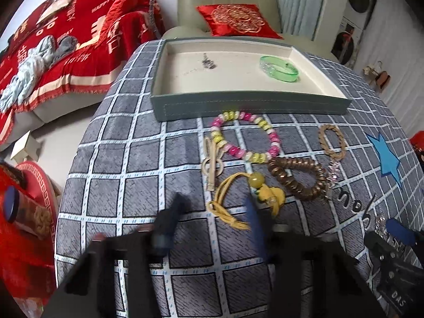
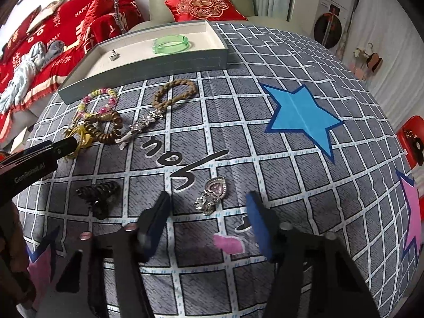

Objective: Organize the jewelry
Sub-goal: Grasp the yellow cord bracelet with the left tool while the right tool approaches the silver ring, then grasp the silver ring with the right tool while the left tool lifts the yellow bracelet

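Hovering low over a grey checked cloth [image 2: 278,159], the right gripper [image 2: 209,217] has its blue-padded fingers [image 2: 261,225] spread apart, with a silver heart brooch [image 2: 213,194] lying on the cloth in the gap just ahead of them, untouched. A dark hair claw [image 2: 99,196] sits to its left. The left gripper [image 1: 216,213] stands partly spread as well, its fingers blurred; a yellow cord charm [image 1: 245,193] with a round bead lies between and just beyond its tips, and whether the right-hand pad touches the cord cannot be told. Just past the charm lie a brown coil bracelet [image 1: 298,176], a beige knotted loop [image 1: 212,163] and a pink-and-yellow bead bracelet [image 1: 246,137], the bead ring touching the coil. A silver star clip [image 2: 144,124] and a braided tan ring [image 2: 175,91] lie to the right of these. Farther back rests a grey-green tray [image 1: 251,107] with a cream lining, holding a green bangle [image 1: 279,69] and a small silver pendant [image 1: 208,63]. Behind it stands an armchair with a red cushion [image 1: 238,21].
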